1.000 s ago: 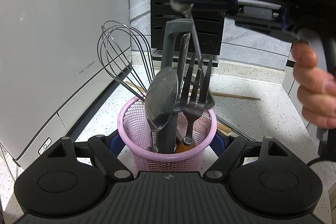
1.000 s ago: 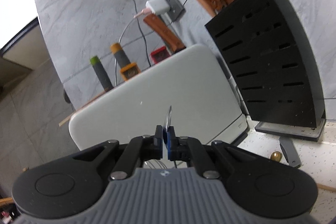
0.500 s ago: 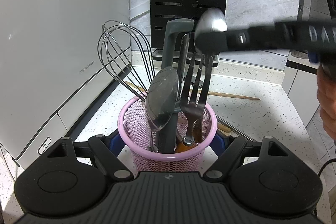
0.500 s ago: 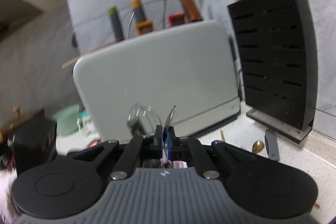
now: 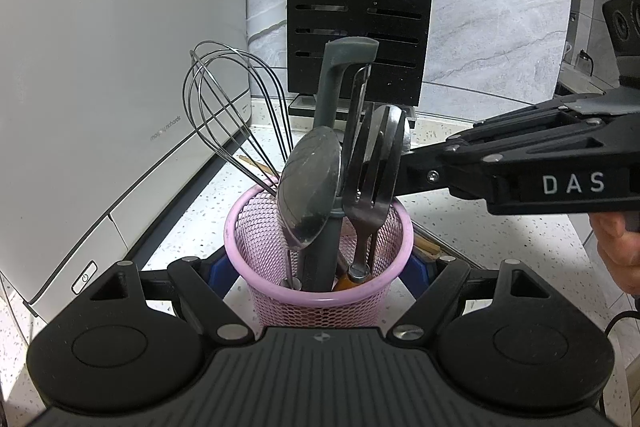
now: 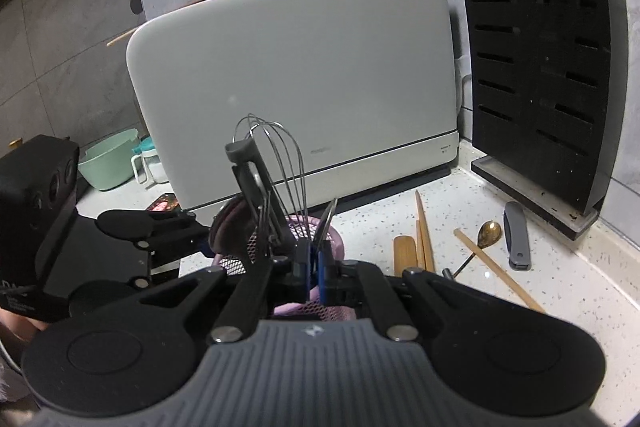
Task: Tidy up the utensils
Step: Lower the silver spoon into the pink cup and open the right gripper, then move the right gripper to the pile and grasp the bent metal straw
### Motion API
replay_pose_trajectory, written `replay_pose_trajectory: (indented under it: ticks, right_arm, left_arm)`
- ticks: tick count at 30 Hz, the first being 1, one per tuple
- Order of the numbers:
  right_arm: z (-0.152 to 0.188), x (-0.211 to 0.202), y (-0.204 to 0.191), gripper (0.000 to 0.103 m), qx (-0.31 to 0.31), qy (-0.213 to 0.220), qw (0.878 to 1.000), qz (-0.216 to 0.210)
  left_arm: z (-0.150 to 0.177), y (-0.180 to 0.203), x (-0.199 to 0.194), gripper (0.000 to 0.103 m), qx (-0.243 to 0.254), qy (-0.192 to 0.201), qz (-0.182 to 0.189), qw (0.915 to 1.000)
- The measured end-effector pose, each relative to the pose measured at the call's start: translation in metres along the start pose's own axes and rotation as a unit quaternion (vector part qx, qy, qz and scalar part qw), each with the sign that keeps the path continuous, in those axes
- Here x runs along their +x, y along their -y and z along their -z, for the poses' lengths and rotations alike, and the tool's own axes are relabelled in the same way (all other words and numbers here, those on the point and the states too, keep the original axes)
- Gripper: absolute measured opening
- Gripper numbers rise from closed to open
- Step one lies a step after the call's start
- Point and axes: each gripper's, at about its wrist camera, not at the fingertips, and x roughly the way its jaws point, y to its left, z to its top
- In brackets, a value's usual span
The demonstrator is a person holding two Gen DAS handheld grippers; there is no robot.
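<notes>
- The pink mesh basket (image 5: 320, 227) stands on the speckled white counter (image 5: 500, 235), round, with a smooth rim and fine lattice walls; the left gripper (image 5: 316, 267) clasps it, a blue pad against each side.
- Inside it stand a wire whisk (image 5: 224, 99) leaning toward the toaster, a large dull steel spoon (image 5: 310, 183) bowl up, a grey plastic-handled peeler (image 5: 340, 99), and a steel fork (image 5: 370, 187) tines up.
- The right gripper (image 6: 314, 267) has its blue pads pinched tight on a thin steel spoon (image 6: 326, 223), seen edge-on in the right wrist view; in the left wrist view its bowl shows behind the fork's tines, over the basket's far rim.
- A hand (image 5: 618, 247) grips that tool's black handle.
- Beside the basket rises a smooth white toaster (image 5: 100, 87); behind it, a black slotted knife block (image 5: 360, 7).
- On the counter near the block lie wooden chopsticks (image 6: 424, 235), a small gold spoon (image 6: 490, 233), and a grey folded knife (image 6: 516, 235).
</notes>
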Motion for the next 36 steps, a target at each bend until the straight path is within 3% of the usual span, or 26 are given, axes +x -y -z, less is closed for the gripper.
replay_pose_trajectory:
  ticks: [7, 9, 11, 13, 22, 30, 36]
  right_arm:
    - [-0.001, -0.002, -0.003, 0.005, -0.006, -0.002, 1.0, 0.008]
    - [-0.002, -0.004, -0.002, 0.009, -0.009, 0.001, 1.0, 0.013]
    - [-0.003, -0.009, 0.0, 0.022, -0.005, 0.006, 1.0, 0.012]
    - [-0.005, -0.014, 0.001, 0.025, -0.002, 0.016, 1.0, 0.014]
    - [-0.011, -0.027, 0.011, 0.025, 0.012, 0.026, 0.998, 0.056]
    - [0.002, -0.005, 0.042, 0.024, 0.029, -0.037, 0.989, 0.14]
    - [0.014, 0.018, 0.06, 0.017, 0.044, -0.08, 0.982, 0.166]
  left_arm:
    - [0.0, 0.0, 0.0, 0.093, -0.001, 0.0, 0.001, 1.0]
    - [0.0, 0.0, 0.0, 0.093, -0.001, 0.0, 0.0, 1.0]
    - [0.0, 0.0, 0.0, 0.093, -0.001, 0.0, 0.001, 1.0]
    - [0.0, 0.0, 0.0, 0.093, -0.001, 0.0, 0.0, 1.0]
    - [0.001, 0.001, -0.001, 0.093, -0.002, 0.001, -0.001, 1.0]
    - [0.001, -0.003, -0.002, 0.093, -0.007, 0.002, -0.007, 1.0]
    - [0.001, -0.002, -0.002, 0.093, -0.006, 0.002, -0.008, 1.0]
